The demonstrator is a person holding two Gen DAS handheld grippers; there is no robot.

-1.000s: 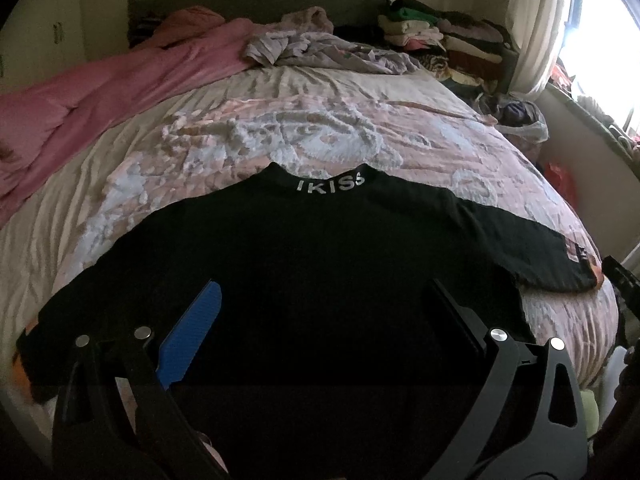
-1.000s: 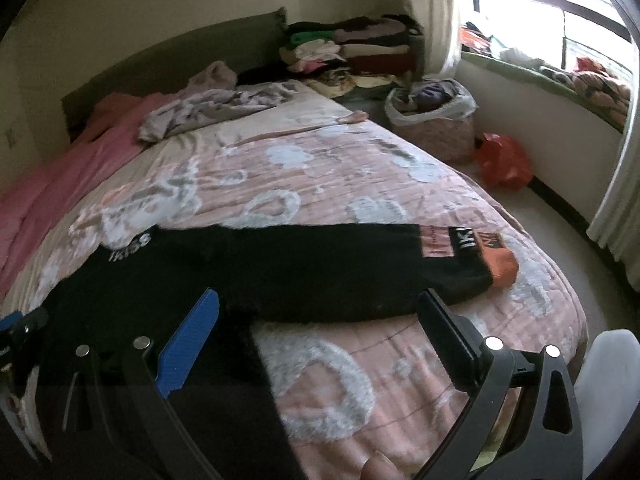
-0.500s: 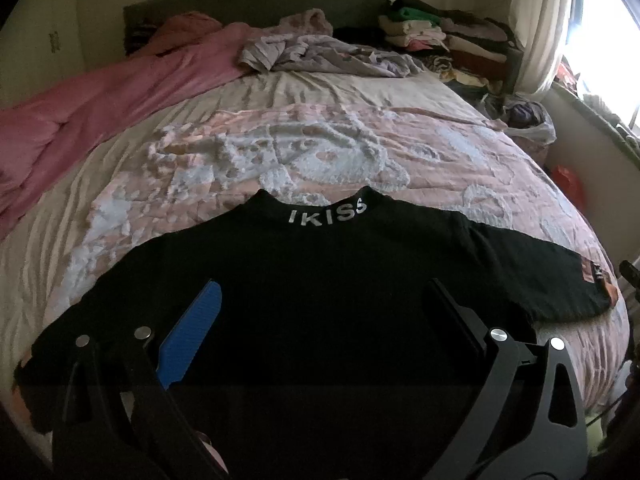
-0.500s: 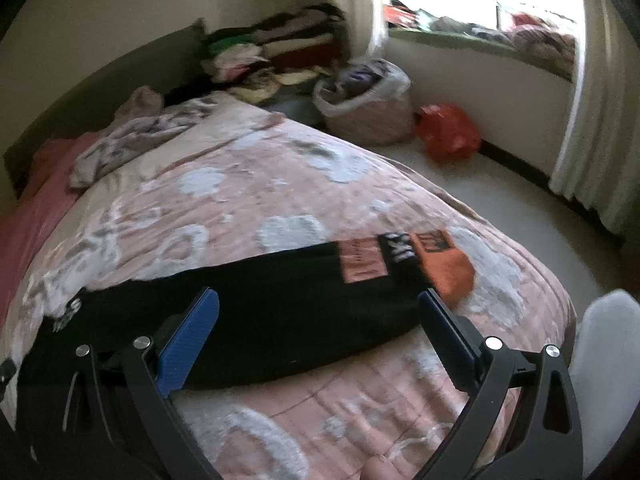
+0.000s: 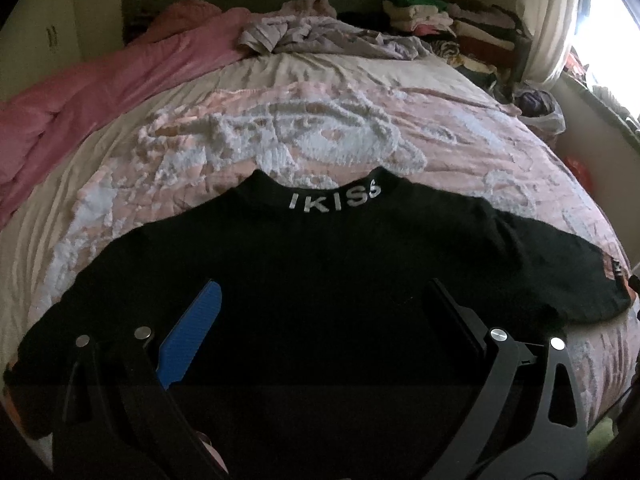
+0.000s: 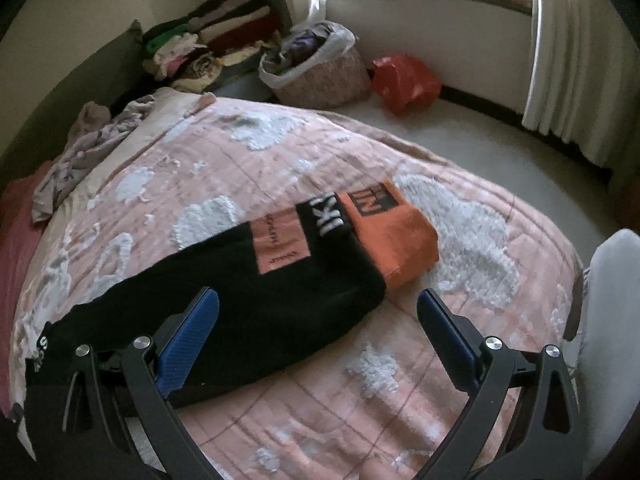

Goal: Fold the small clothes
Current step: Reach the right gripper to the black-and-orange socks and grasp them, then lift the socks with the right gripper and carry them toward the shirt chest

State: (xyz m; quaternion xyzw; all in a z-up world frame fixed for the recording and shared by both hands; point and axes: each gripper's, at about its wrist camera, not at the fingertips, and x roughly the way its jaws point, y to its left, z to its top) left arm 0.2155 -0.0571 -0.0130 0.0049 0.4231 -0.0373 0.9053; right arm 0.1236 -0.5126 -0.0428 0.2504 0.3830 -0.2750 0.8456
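Left wrist view shows the black long-sleeved knit top [image 5: 320, 280] lying flat on the pink quilted bedspread [image 5: 460, 148], nothing folded yet; the left gripper [image 5: 320, 308] hangs over its body, fingers wide and empty; the right gripper [image 6: 316, 316], equally wide, faces the orange-cuffed sleeve [image 6: 392, 236], which I'd say wants pinching and folding inward next

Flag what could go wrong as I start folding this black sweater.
The sleeve with its orange cuff lies near the bed edge, so a loose pinch by the open right tool may drag it off. The open left tool hovers over dark fabric of the black sweater, where layers are hard to judge.
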